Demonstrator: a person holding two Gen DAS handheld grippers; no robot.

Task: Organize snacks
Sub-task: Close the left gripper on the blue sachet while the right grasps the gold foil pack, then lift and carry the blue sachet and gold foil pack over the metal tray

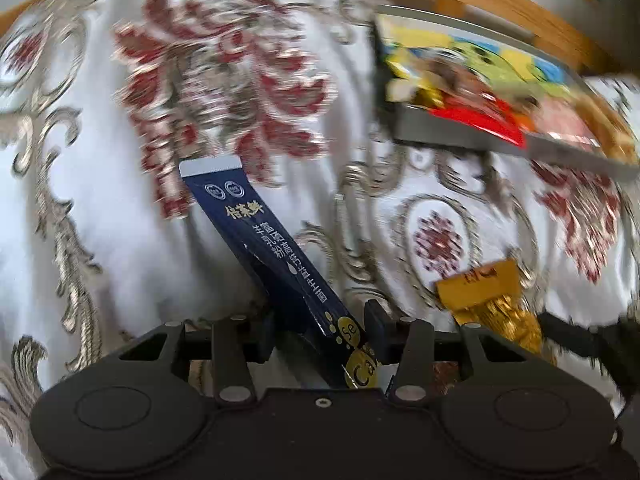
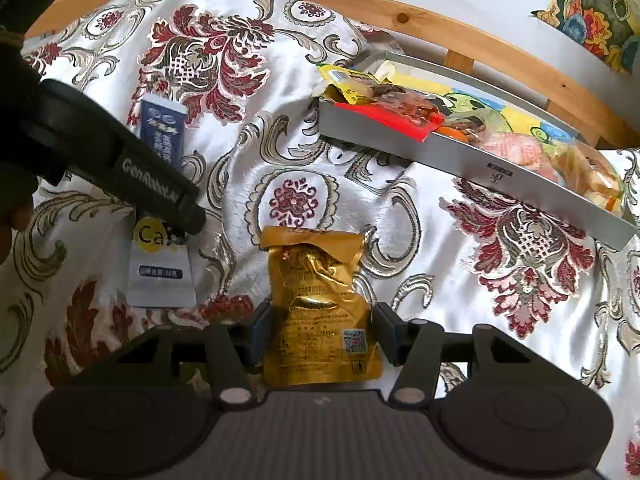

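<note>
Dark blue stick sachet [image 1: 276, 256], with gold lettering and a yellow "Ca" disc near its lower end, clamped between the two fingers of the left hand-held gripper [image 1: 320, 330]; the sachet slants up and to the left from the jaws, its pale sealed end uppermost, above the patterned cloth [image 1: 100, 208]; in the right wrist view the same sachet [image 2: 162, 136] appears partly hidden behind the left hand-held gripper's dark arm [image 2: 120, 160], its white lower end towards the camera. Gold foil pouch [image 2: 320, 304] lying flat on the cloth between the fingers of the right hand-held gripper [image 2: 320, 334]; the blue pads stand just beside the pouch's two edges, and whether they press on it cannot be told; the pouch shows fine print and a QR code at its near end; in the left wrist view it [image 1: 488, 300] lies to the right of the sachet. Grey tray [image 2: 460, 156] resting on the cloth beyond the pouch, up and to the right, already filled with assorted snack packets in red, yellow and orange wrappers; same tray [image 1: 452, 136] blurred in the left wrist view. White cloth with red and silver floral pattern covering the surface; curved wooden rail [image 2: 440, 28] behind the tray; colourful prints [image 2: 592, 12] on the white wall beyond.
</note>
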